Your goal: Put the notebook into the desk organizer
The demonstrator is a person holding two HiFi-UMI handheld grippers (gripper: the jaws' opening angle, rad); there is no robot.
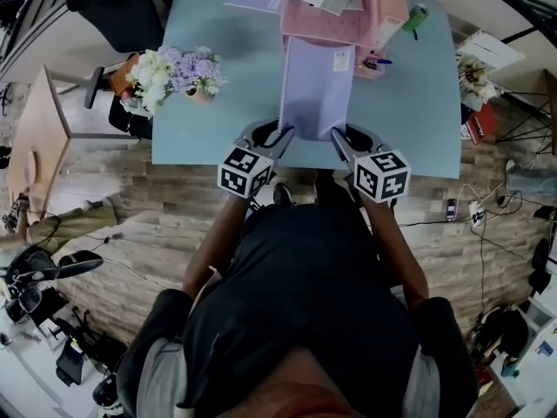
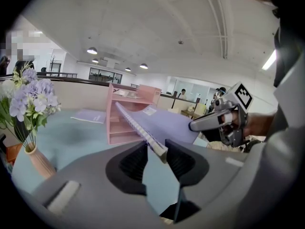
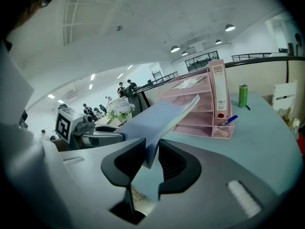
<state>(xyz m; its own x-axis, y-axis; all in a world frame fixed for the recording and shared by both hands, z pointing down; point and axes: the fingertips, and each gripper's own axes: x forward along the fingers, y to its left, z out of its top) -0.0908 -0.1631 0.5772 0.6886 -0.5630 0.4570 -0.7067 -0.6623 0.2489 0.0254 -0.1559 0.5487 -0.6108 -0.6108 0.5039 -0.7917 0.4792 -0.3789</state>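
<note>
Both near corners of the notebook [image 1: 315, 85] are pinched, one by the left gripper [image 1: 283, 134], one by the right gripper [image 1: 338, 136], holding it above the near edge of the desk [image 1: 209, 138], its far end reaching the front of the pink organizer [image 1: 335, 26]. Held only by its corners, it may sag, catch there and slip free.
</note>
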